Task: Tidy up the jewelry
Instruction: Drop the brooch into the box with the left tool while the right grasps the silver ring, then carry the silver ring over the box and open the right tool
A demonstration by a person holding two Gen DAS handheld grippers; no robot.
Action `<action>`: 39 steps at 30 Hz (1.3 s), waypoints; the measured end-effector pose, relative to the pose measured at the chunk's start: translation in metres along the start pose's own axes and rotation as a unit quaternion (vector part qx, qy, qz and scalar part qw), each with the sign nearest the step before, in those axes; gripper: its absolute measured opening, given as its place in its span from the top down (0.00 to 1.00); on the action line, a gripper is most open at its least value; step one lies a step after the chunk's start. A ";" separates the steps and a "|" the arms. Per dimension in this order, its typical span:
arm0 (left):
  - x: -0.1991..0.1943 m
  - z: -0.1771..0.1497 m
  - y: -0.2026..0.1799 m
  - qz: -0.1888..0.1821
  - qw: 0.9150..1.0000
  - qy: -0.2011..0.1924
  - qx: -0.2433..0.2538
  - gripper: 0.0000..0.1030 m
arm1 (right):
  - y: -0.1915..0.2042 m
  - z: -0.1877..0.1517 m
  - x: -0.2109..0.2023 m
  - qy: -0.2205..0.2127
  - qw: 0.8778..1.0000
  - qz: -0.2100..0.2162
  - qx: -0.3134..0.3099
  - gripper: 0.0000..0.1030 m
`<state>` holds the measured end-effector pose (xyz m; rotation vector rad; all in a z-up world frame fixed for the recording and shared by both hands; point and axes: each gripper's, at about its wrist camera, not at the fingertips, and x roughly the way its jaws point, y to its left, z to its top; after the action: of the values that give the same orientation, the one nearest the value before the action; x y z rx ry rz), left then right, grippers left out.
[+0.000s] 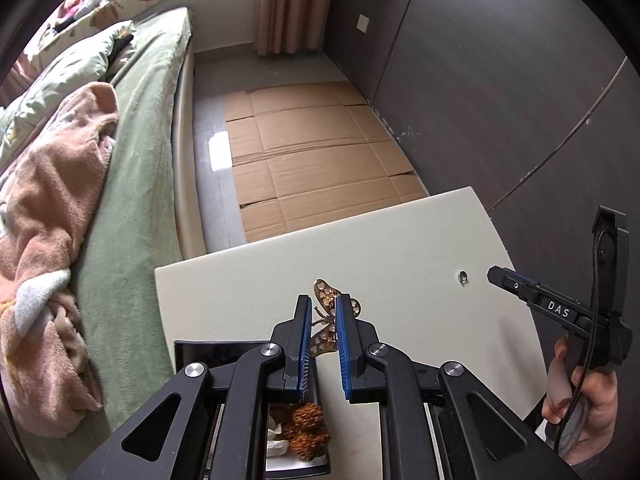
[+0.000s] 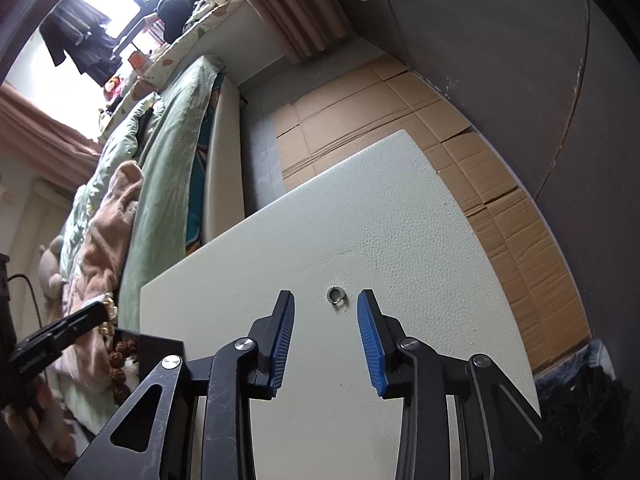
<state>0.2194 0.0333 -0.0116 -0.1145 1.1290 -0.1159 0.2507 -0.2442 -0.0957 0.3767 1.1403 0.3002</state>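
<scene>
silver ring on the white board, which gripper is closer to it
Right. The right gripper hangs over the silver ring, jaws open either side. The left gripper is off to the side, shut on the butterfly brooch.

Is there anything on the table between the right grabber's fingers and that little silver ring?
No. In the right wrist view, only bare white tabletop lies between the right gripper and the small silver ring, which sits just ahead of its open fingers.
</scene>
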 end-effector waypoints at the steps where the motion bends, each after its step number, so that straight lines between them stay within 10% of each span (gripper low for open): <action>1: -0.003 -0.001 0.004 0.001 1.000 -0.001 -0.002 0.88 | 0.003 0.000 0.003 0.002 1.000 -0.005 -0.007 0.67; 16: -0.016 -0.029 0.048 0.005 0.999 0.003 -0.040 0.87 | 0.033 -0.012 0.035 -0.002 0.988 -0.113 -0.104 0.73; 20: -0.014 -0.036 0.048 0.006 0.999 0.009 -0.040 0.87 | 0.042 -0.018 0.039 0.002 0.980 -0.150 -0.133 0.88; 27: -0.001 -0.044 0.064 -0.004 0.996 0.037 -0.083 0.82 | 0.037 -0.017 0.026 0.008 0.990 -0.093 -0.105 0.89; 31: -0.008 -0.048 0.071 -0.009 0.995 0.011 -0.096 0.23 | 0.046 -0.019 0.005 -0.013 0.993 -0.052 -0.102 0.89; 39: -0.029 -0.068 0.084 -0.001 0.994 -0.015 -0.106 0.23 | 0.088 -0.027 -0.025 -0.044 0.992 0.068 -0.101 0.88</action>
<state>0.1483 0.1187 -0.0267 -0.3051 1.1086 0.0042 0.2126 -0.1722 -0.0467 0.2856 0.9899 0.5102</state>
